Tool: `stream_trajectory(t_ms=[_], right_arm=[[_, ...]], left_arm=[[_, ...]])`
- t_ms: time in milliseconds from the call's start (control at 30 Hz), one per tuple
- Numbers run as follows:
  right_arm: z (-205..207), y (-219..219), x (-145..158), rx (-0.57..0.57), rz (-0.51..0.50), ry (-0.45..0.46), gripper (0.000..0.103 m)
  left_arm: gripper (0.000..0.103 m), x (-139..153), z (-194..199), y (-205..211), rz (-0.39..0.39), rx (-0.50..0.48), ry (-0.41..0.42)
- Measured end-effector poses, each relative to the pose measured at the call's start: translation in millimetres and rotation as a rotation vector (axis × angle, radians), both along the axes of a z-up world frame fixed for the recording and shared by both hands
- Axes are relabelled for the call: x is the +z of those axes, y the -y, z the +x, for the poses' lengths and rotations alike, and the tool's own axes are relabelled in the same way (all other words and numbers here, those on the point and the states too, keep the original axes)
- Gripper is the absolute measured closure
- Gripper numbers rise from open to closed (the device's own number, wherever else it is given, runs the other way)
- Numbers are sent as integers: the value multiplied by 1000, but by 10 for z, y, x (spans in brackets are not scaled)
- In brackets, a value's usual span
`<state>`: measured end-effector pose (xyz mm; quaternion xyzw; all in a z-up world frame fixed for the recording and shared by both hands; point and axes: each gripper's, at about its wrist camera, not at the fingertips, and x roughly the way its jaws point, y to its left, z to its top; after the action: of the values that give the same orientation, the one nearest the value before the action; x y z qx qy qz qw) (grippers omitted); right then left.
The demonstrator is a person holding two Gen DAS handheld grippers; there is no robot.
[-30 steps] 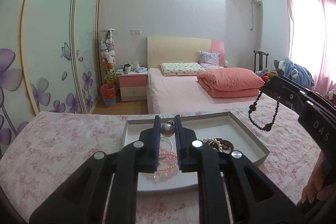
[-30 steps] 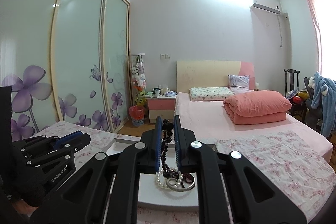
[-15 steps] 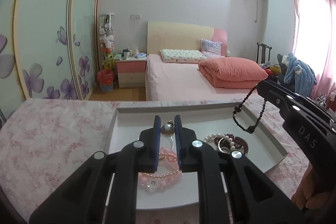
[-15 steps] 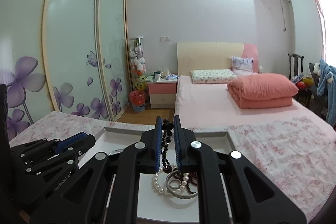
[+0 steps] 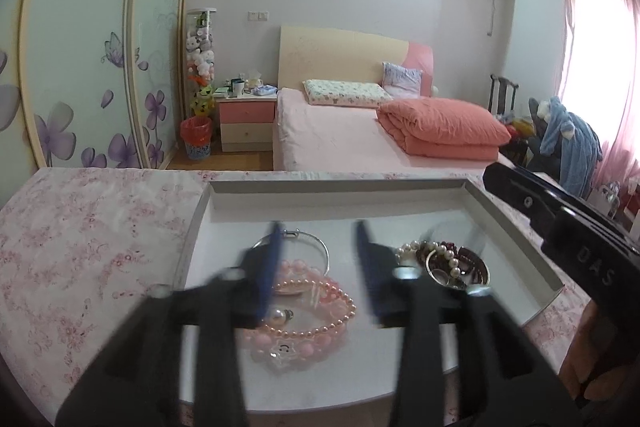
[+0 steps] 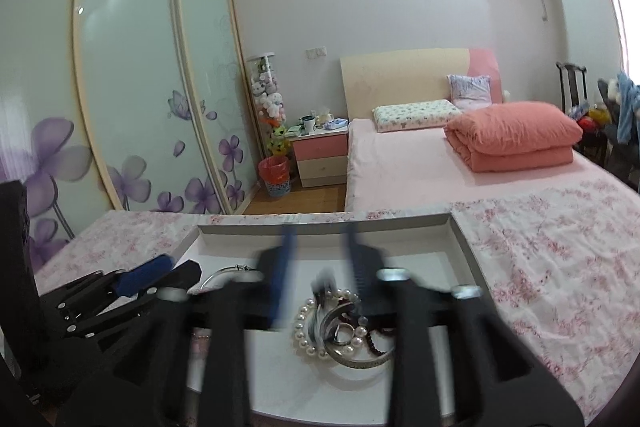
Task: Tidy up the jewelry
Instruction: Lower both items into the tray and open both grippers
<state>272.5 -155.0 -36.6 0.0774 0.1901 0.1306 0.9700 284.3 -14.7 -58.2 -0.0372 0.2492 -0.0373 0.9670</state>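
From the left wrist view, the left gripper [image 5: 318,259] hangs over a white tray [image 5: 340,189] on a pink floral cloth [image 5: 80,235]. Its blue-padded fingers are blurred, apart and opening, with nothing pressed between them. Under them lie pink bead bracelets [image 5: 308,319], a pearl earring [image 5: 276,315] and a silver bangle [image 5: 308,247]. To the right sits a tangle of pearls and dark beads [image 5: 444,261]. The right gripper [image 5: 560,223] enters from the right edge.

From the right wrist view, the right gripper [image 6: 318,267] also blurs, its fingers apart and opening. A pearl bracelet [image 6: 316,327] and a metal ring [image 6: 352,351] lie on the tray [image 6: 328,223] just below. The left gripper [image 6: 132,279] sits at the near left.
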Motion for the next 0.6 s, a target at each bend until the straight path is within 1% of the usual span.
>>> stream_trajectory(t_ms=[100,233,333,433,600], right_arm=[[5,97,15,-32,24,9,52],[14,173,1,-63,42,8,52],[44,180,-32,-69,34,1,52],[50,165,-58,-71,22,-4,52],[68,159,-95,-74,11,-11,52]], left_arm=[[53,15,-20,-36,-10,14,14],[52,-17,-3,-44,-1,21,5],[51,-34,12,-58,-3,23,-5],[46,-31,9,-72,-11,29,-3],[45,-29,3,-84,-10,27,-1]])
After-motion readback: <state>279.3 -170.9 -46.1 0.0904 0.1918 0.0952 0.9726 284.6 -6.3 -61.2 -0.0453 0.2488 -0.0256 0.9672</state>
